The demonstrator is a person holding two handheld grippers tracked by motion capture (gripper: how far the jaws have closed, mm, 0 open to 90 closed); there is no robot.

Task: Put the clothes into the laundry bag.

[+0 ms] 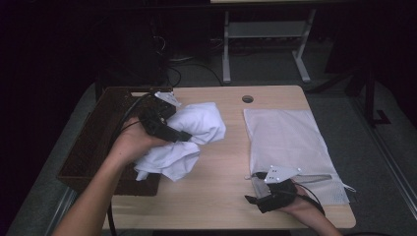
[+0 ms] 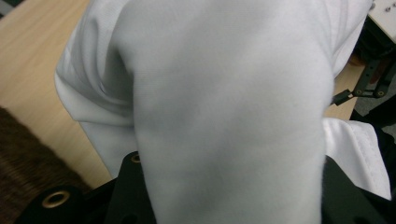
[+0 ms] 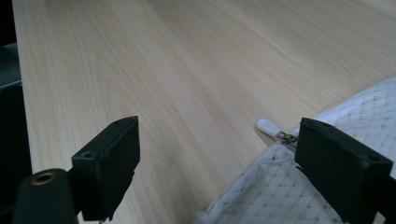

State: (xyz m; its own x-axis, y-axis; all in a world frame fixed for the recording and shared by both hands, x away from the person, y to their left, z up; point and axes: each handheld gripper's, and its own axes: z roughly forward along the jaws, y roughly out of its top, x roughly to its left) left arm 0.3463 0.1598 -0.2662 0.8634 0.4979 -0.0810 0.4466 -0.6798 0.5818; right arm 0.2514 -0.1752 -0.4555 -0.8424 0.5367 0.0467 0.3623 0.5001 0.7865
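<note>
- The left claw (image 1: pixel 184 136) is clamped on a bunched white cloth (image 1: pixel 189 137), held over the tabletop (image 1: pixel 216 172) just right of the brown basket (image 1: pixel 93 142).
- The cloth's long axis runs diagonally, from upper right down toward the basket's near corner.
- The right claw (image 3: pixel 217 154) stands apart, empty, at the near-left corner of the mesh bag (image 1: pixel 287 142), by its zipper pull (image 3: pixel 270 126).
- Bare tabletop lies between cloth and bag.

high view above, facing forward and down on the table (image 1: pixel 221 162), gripper views close, sharing its wood
</note>
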